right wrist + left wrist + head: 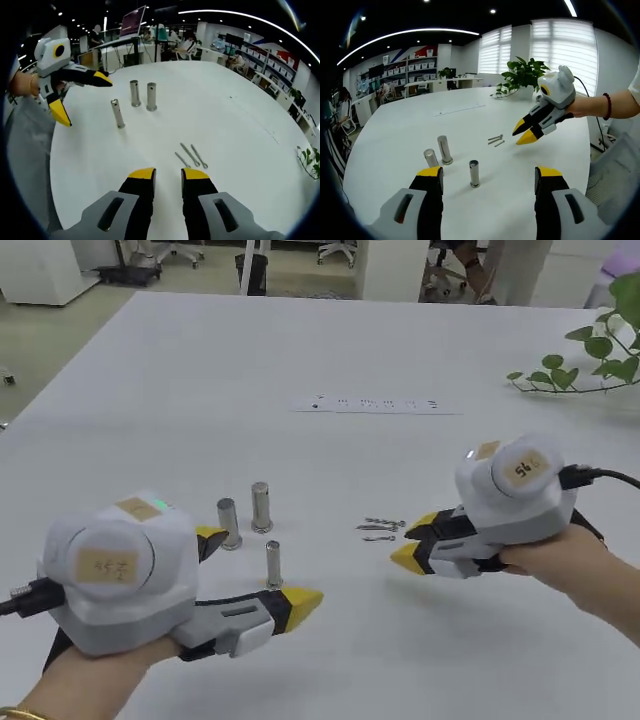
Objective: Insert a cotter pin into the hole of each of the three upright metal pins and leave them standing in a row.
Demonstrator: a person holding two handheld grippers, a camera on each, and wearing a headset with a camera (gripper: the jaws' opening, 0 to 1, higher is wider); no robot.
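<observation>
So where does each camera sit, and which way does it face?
Head view: on the head, facing down at the table; both hands and the left gripper and right gripper show.
Left gripper view: on that gripper, facing along its open jaws over the metal pins to the right gripper.
Right gripper view: on that gripper, facing along its jaws over the cotter pins to the left gripper.
Shared: both gripper views catch the metal pins, from opposite sides.

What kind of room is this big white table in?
Probably an open-plan office or lab: wheeled desk chairs beyond the white table, shelves of storage bins, window blinds and a potted plant.
</observation>
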